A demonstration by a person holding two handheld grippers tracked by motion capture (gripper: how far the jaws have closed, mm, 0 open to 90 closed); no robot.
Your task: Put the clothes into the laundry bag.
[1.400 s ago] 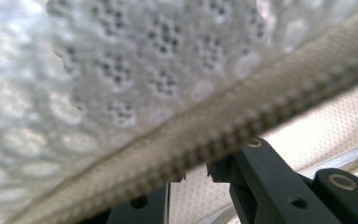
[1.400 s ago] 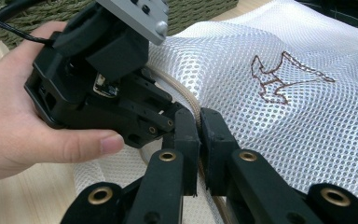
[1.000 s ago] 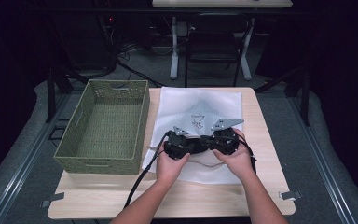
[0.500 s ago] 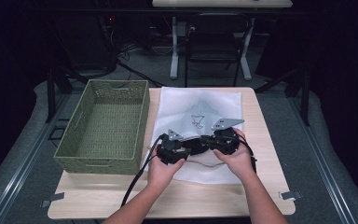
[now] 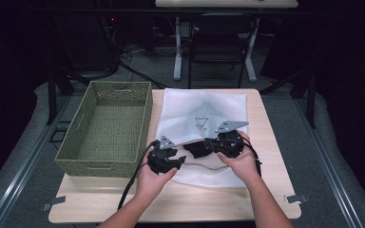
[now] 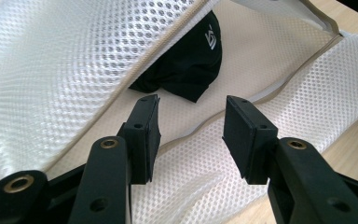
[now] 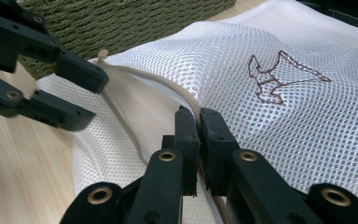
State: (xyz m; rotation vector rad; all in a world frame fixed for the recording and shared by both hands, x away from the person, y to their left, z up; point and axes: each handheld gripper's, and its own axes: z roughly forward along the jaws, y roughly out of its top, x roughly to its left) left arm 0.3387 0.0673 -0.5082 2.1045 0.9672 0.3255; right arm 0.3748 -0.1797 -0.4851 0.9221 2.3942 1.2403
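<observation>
While the right gripper (image 7: 199, 116) keeps its fingers (image 7: 186, 140) pinched tight on the upper zipper edge of the white mesh laundry bag (image 5: 204, 111), that edge is lifted off the lower layer, which looks meant to hold the bag's mouth open like a tent. The bag lies flat on the light wooden bench (image 5: 271, 142), just beside the green woven basket (image 5: 107, 126), with its opening turned toward the person. Inside the mouth, resting on the lower mesh layer, sits a crumpled black garment with a small white logo (image 6: 186, 70); in the high view it shows as a dark lump (image 5: 198, 148) between the two hands. The left gripper (image 6: 191, 119) points into the opening with its fingers (image 6: 144, 130) partly apart, having just been opening, and nothing is between them; the garment lies just beyond their tips, apart from them. By my reading, the garment has just been let go inside the bag, so the left gripper is free, while the right one's hold keeps the tan zipper tape (image 7: 168, 88) raised so the opening does not fall shut over it. The basket, standing empty, seems a likely place for the bag afterwards.
</observation>
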